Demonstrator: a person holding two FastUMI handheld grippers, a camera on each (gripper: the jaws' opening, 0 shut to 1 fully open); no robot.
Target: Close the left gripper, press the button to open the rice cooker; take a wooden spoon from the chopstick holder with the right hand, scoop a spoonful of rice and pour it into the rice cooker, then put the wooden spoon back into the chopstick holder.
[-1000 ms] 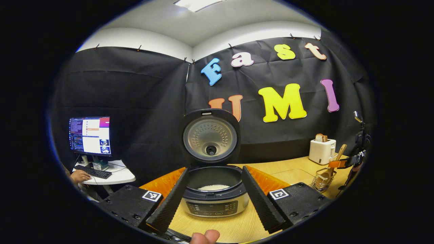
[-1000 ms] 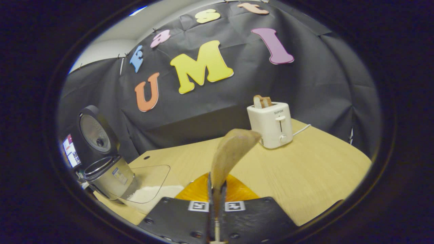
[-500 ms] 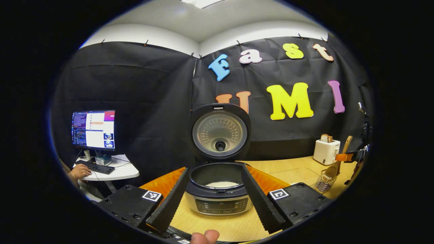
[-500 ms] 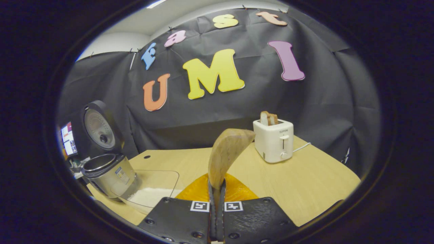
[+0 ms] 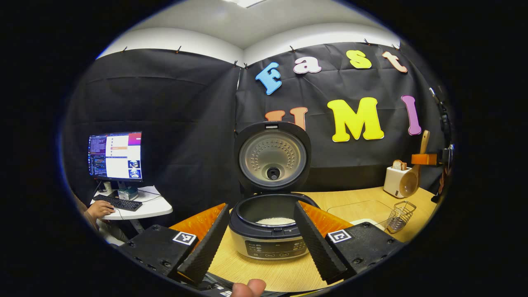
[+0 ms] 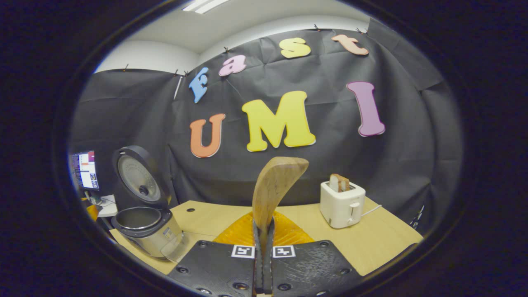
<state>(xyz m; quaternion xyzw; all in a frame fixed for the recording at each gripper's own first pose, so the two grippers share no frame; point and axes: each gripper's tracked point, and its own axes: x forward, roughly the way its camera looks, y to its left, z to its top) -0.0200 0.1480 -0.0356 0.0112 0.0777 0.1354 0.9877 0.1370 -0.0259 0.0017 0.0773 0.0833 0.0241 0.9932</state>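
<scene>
Black cloth walls close in a pale wood counter (image 5: 359, 198), where the rice cooker (image 5: 270, 231) stands with its lid thrown back and a low bed of white rice in the pot. In the left gripper view the left tongs (image 5: 264, 237) hang spread wide and empty, near that cooker. Well to the right, the right tongs (image 6: 263, 264) are pinched tight on the handle of the wooden spoon (image 6: 274, 189), held in the air above the wire chopstick holder (image 5: 401, 214). The spoon is plain tan wood with a broad, shallow, rounded bowl, which hangs downward in the left gripper view. It looks stiff, light and smooth, so a firm pinch on the handle should keep it from twisting. A white toaster (image 6: 341, 205) stands at the far right.
</scene>
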